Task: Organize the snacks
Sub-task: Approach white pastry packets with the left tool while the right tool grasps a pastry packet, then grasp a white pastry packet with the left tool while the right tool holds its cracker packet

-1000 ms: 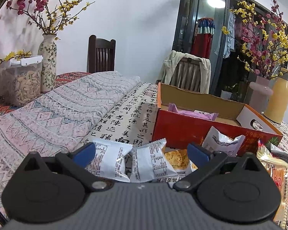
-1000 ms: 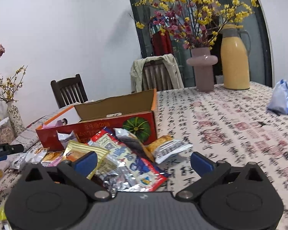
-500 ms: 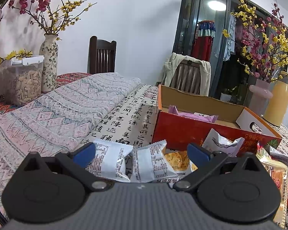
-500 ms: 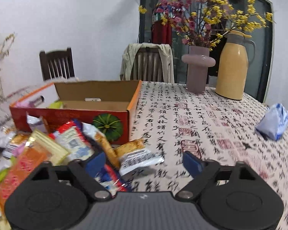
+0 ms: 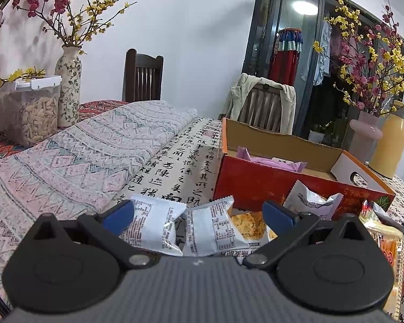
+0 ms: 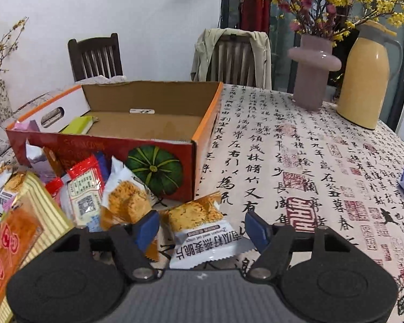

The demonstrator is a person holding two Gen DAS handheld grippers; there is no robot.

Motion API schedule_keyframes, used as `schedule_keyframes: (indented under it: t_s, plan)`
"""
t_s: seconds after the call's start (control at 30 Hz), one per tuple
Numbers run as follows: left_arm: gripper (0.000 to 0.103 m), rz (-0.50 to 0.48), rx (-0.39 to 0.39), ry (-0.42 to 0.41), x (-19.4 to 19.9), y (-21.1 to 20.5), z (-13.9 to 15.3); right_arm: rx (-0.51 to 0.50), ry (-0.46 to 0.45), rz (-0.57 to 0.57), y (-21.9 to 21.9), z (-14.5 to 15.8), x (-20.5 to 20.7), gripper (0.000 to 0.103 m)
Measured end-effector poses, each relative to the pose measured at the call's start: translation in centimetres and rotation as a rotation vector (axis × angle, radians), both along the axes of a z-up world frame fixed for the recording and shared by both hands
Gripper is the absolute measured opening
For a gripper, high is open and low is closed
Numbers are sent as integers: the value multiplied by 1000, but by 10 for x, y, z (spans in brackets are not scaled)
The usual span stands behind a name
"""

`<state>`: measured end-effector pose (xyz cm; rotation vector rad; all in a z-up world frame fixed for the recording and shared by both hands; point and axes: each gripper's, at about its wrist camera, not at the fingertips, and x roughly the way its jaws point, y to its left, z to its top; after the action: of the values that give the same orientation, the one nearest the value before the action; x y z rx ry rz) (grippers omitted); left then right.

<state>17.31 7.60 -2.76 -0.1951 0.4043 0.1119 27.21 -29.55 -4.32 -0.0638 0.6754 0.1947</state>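
Two grippers worked over a table [image 6: 296,140] spread with a calligraphy-print cloth. The right gripper [image 6: 202,227] pointed down at a white-and-gold snack packet [image 6: 202,228] lying flat on the cloth just in front of the red pumpkin-print cardboard box [image 6: 153,158]; the packet sat between the blue fingertips [image 6: 147,227], nearer the left one, with a gap showing on the right side. Its jaws had just been closing around the packet, though they stood partly spread and not yet pressed on it. To the left of that packet lay a heap of other snacks [image 6: 75,188] against the box front, and a green packet [image 6: 79,125] rested inside the box. The left gripper [image 5: 199,214] hovered with its jaws spread wide over two white snack packets [image 5: 159,223] lying side by side on the cloth, neither pad touching them. A purple packet [image 5: 269,162] lay in the box beyond.
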Motion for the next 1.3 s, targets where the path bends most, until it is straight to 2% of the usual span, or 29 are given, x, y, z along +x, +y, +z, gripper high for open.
schedule_keyframes:
  t_s: [0.03, 0.07, 0.1, 0.23, 0.63, 0.77, 0.93, 1.1, 1.3]
  plan:
    - [103, 0, -1, 0, 0, 0, 0, 2, 5, 3, 0, -1, 1, 60]
    - [103, 0, -2, 0, 0, 0, 0, 3, 13, 7, 1, -3, 1, 48]
    - [103, 0, -3, 1, 0, 0, 0, 3, 23, 12, 2, -5, 2, 44]
    - [103, 0, -3, 1, 0, 0, 0, 12, 1, 12, 2, -4, -6, 41]
    - [103, 1, -3, 4, 1, 0, -1, 126, -201, -117, -18, 17, -70, 39]
    - [103, 2, -4, 4, 1, 0, -1, 141, -260, -128, -15, 20, -95, 39]
    - [103, 4, -4, 6, 1, 1, -1, 186, -261, -127, -12, 12, -109, 39]
    - [103, 7, -5, 4, 1, 1, -1, 200, -215, -127, -8, -3, -101, 39]
    - [103, 10, -3, 7, -2, 2, 1, 212, -219, -125, -7, -5, -103, 39]
